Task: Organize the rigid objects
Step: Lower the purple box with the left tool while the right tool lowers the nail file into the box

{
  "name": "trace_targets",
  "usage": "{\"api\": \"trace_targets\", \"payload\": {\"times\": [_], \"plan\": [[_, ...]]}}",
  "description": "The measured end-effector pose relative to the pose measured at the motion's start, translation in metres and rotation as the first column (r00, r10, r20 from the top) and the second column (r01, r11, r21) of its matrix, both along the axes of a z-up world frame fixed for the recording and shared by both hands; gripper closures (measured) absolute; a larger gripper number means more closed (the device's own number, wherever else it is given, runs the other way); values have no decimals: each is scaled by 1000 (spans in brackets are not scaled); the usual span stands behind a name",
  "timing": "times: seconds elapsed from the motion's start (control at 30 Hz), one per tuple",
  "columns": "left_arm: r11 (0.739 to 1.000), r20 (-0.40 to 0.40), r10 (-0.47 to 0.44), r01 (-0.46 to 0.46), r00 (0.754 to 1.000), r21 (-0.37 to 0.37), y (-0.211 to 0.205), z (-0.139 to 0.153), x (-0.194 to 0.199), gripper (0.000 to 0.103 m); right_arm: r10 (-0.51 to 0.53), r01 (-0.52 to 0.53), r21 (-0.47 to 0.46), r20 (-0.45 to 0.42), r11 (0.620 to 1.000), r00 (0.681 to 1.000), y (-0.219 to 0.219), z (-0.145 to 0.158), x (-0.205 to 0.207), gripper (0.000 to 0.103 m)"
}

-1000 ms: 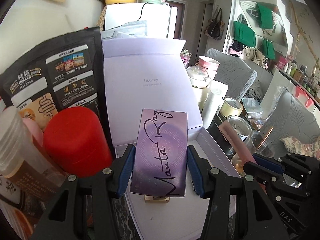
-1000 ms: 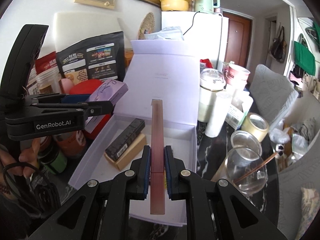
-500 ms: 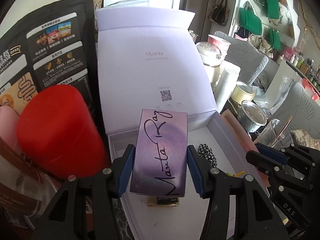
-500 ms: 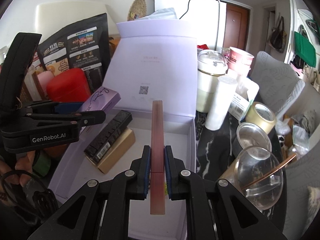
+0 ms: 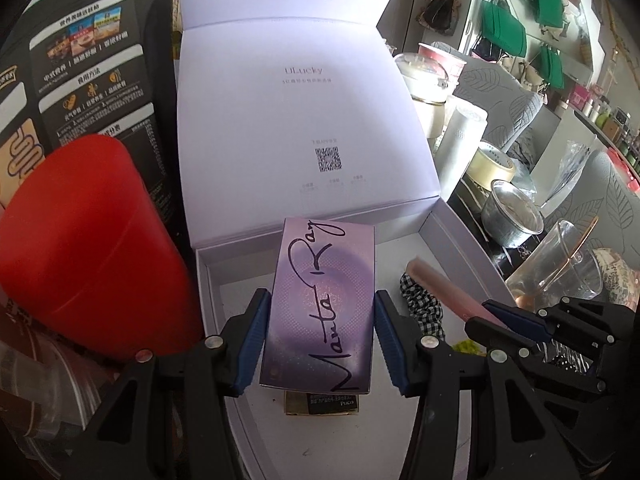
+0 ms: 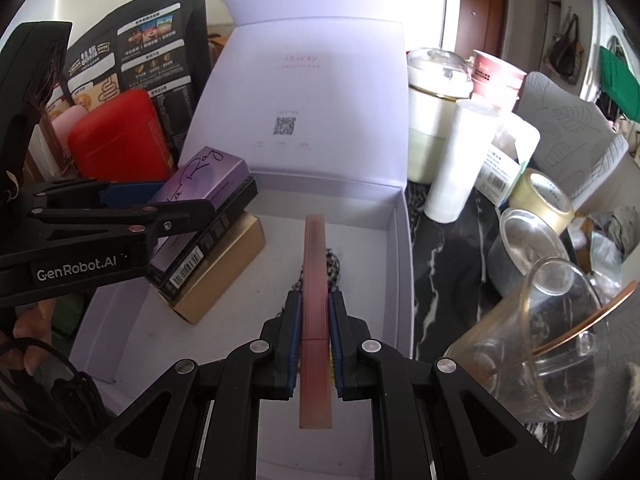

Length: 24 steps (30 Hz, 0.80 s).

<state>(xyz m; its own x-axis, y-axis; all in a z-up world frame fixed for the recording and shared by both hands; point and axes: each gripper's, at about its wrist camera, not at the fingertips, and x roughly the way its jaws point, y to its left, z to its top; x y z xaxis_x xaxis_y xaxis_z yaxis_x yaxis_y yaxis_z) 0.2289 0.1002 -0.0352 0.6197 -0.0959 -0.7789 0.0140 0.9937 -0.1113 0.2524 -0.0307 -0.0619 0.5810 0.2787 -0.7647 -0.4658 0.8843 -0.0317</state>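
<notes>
Purple printed cardboard, stiff and light by the look of it, makes up the flat rectangular carton marked "Manta Ray" (image 5: pixel 324 308); its glossy faces may slip, so the hold on its two long side edges near the middle looks sound. The left gripper (image 5: pixel 320 340) is clamped across that carton and holds it over the left side of the open lavender gift box (image 6: pixel 372 240), directly above a black carton stacked on a gold one (image 6: pixel 224 264), seemingly touching the black one, though contact is hard to confirm. The right gripper (image 6: pixel 316 344) is closed narrow on a slim dusty-pink rectangular bar (image 6: pixel 316 300), rigid and thin, gripped by its flat faces around mid-length. The bar points toward the box's back wall, over the box floor right of centre, above a black-and-white checked fabric piece (image 5: pixel 424 304). A red cylindrical canister (image 5: pixel 88 248) stands just outside the box's left wall.
</notes>
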Motion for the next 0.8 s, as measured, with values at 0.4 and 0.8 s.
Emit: {"api": "trace_targets", "payload": {"times": [0.4, 0.8], "plan": [[1000, -48, 4, -4, 999, -4, 1, -11, 4, 52, 10, -11, -34, -42, 999, 999, 4, -14, 5, 90], [999, -89, 13, -11, 996, 30, -4, -8, 6, 52, 8, -9, -52, -11, 999, 1000, 2, -6, 3, 89]]}}
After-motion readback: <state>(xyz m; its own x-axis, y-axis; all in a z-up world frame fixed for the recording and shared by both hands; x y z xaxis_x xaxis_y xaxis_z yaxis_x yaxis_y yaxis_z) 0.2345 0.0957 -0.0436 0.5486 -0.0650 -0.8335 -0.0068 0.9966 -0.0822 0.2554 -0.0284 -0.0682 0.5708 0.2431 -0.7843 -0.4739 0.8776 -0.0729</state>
